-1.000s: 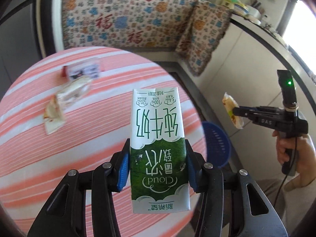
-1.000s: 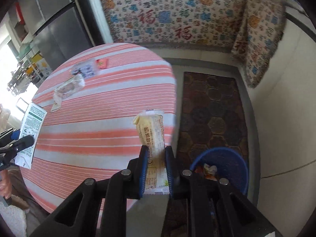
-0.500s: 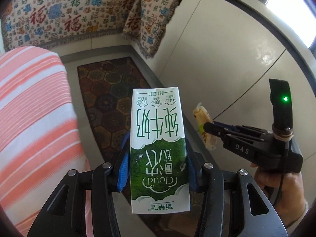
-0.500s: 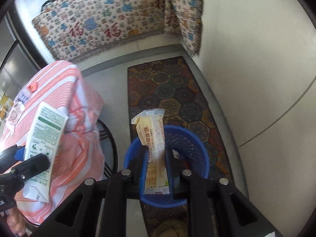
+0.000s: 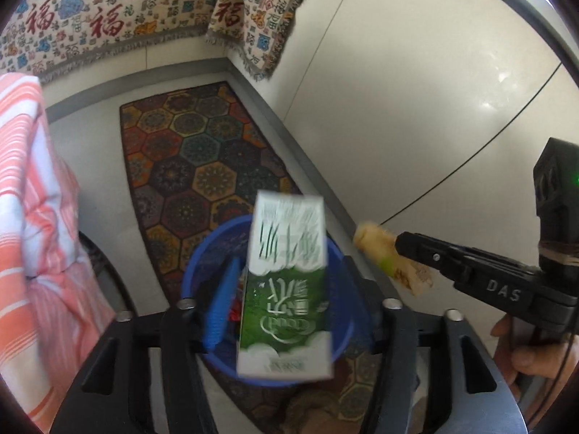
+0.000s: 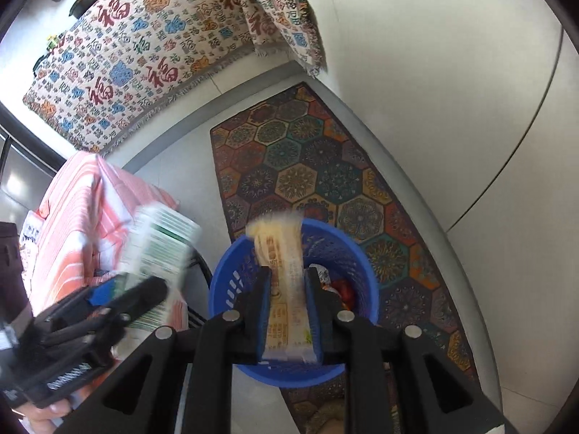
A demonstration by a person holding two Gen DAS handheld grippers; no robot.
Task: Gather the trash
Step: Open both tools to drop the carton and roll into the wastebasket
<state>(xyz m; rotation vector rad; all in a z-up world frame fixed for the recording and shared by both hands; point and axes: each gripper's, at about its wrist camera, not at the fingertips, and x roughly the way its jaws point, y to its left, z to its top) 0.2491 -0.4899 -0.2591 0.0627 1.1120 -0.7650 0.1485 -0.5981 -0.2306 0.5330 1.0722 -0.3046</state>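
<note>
My left claw (image 5: 289,311) had just been opening, and the carton (image 5: 286,289) hung loose between its pads over the bin (image 5: 340,340). My right claw (image 6: 287,311) clenched the wrapper (image 6: 286,289). The tilted carton could hit the rim and bounce out.

Both hand-held grippers moved from table to over blue basket (image 5: 195,275), left hand-held gripper (image 5: 289,311) opening off milk carton (image 5: 286,289)

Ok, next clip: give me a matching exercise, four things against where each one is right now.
Things:
1. milk carton
2. yellow wrapper
3. blue basket
4. striped tablecloth

Places:
A. on the patterned rug
B. between the right gripper's pads
C. draped at the left edge of the view
D. loose between the left gripper's opened jaws

Pairs: 1-D, 2-B, 3-A, 4-C
</note>
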